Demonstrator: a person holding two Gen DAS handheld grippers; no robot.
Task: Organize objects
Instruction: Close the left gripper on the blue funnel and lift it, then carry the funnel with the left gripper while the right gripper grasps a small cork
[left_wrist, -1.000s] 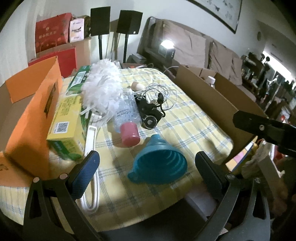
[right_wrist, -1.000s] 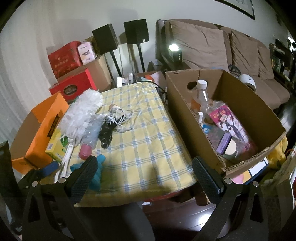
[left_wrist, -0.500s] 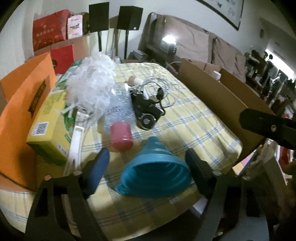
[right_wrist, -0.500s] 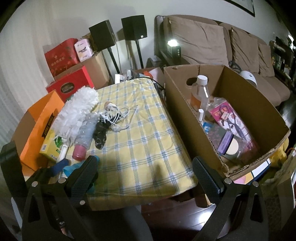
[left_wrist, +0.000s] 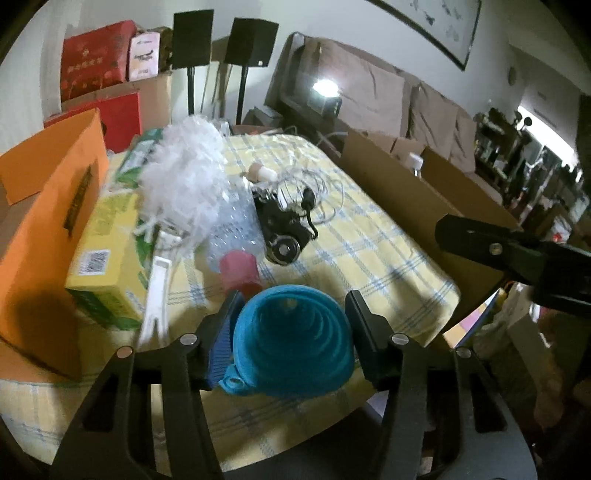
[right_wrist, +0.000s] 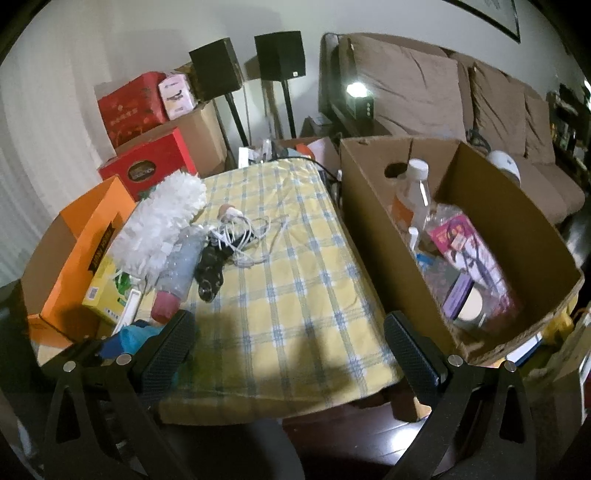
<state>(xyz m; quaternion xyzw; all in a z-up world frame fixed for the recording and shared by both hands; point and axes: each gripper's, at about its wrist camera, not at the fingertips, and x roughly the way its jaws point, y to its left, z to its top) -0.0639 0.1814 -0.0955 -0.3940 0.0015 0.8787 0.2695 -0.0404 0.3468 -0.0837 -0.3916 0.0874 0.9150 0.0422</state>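
Observation:
A teal collapsible funnel (left_wrist: 291, 339) lies at the near edge of the yellow plaid tablecloth (left_wrist: 369, 258), its wide mouth turned toward the camera. My left gripper (left_wrist: 291, 317) straddles it, and its jaws are closing with a pad touching the rim on each side. From the right wrist view only a patch of the funnel (right_wrist: 129, 338) shows at lower left. My right gripper (right_wrist: 288, 325) hovers open over the table's front edge, with nothing between its fingers.
Behind the funnel lie a clear bottle with a pink cap (left_wrist: 236, 266), a white duster (left_wrist: 184, 177), a black device tangled in white cables (left_wrist: 280, 229) and a yellow-green carton (left_wrist: 107, 258). An orange box (left_wrist: 44, 221) stands left; a large cardboard box (right_wrist: 369, 221) with several items stands right.
My left gripper's fingers have drawn in from wide apart to either side of the funnel, and the funnel now fills the gap between them. The right gripper has stayed put and open.

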